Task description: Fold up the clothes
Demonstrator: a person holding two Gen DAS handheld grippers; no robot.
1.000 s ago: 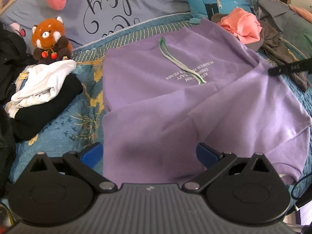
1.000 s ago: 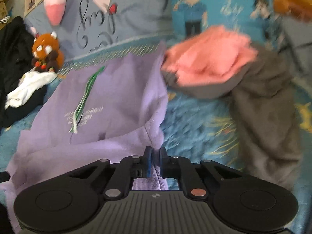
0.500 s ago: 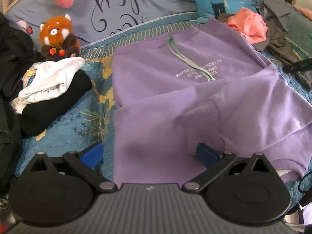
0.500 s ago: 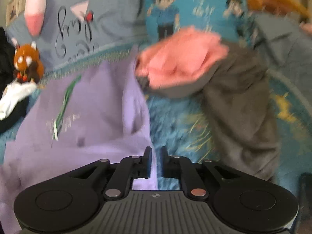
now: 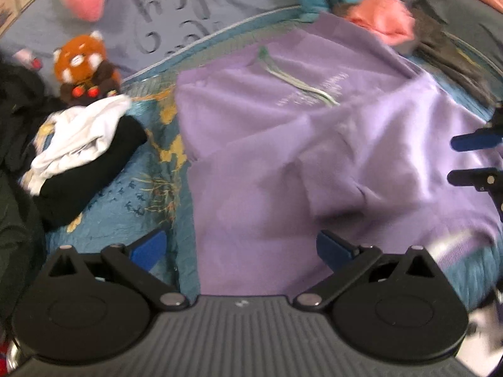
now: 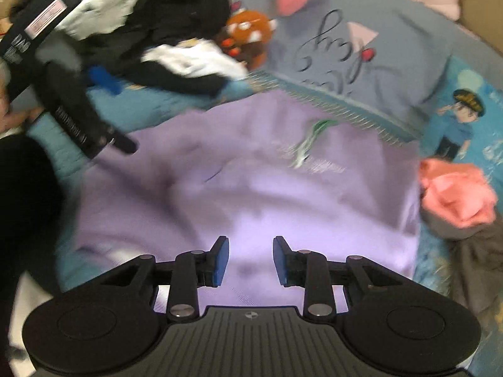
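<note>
Both claws stood spread and empty: left gripper (image 5: 240, 248) and right gripper (image 6: 251, 260) over the blurred, seemingly part-folded lilac cotton sweatshirt (image 5: 314, 144) on a blue patterned bedspread (image 5: 125, 207).

Your left gripper (image 5: 241, 249) is spread wide, blue pads far apart, nothing between them. It points forward and slightly downward. Seen from your right wrist camera, it enters at the upper left, angled down to the right, with one blue pad showing. Your bare hand is partly visible at the left edge, on its handle.

Your right gripper (image 6: 251, 260) has its jaws parted with a clear gap, gripping nothing. From your left wrist camera, its two fingers enter at the right edge, roughly level, one above the other.
</note>
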